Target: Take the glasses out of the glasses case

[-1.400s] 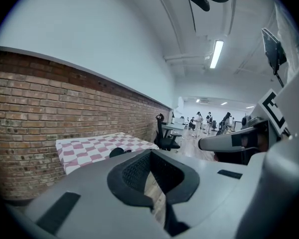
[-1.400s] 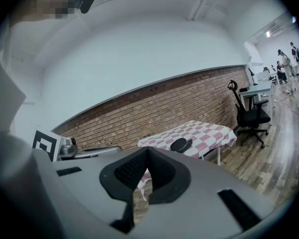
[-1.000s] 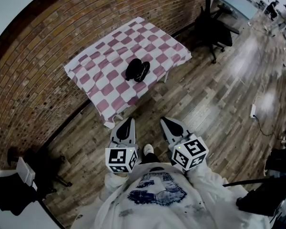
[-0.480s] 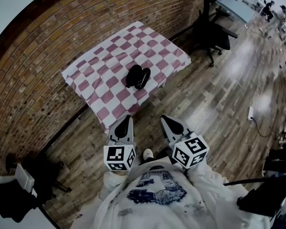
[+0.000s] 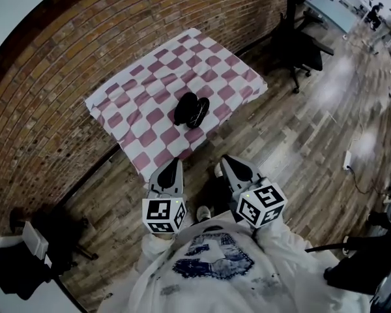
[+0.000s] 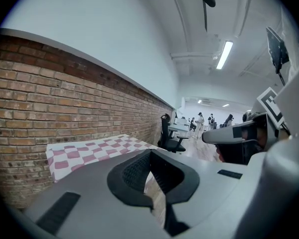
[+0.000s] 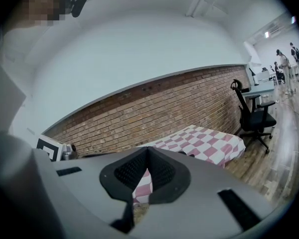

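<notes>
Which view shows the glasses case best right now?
The head view: the whole black glasses case shows from above on the checked tablecloth. The right gripper view shows only a dark sliver above its jaws, perhaps the case; the left gripper view shows cloth but no case.

**A:** What's around, going by the head view?

**B:** A pink-and-white checkered tablecloth (image 5: 143, 90) covers a table near twelve o'clock, close to the brick wall (image 5: 45, 109) that sweeps from eight to one.

**A:** And to the right?

**B:** A black office chair (image 5: 304, 44) sits between one and two, near a desk (image 5: 332, 8). A white power strip (image 5: 347, 158) lies on the wooden floor (image 5: 293, 135) at three.
</notes>
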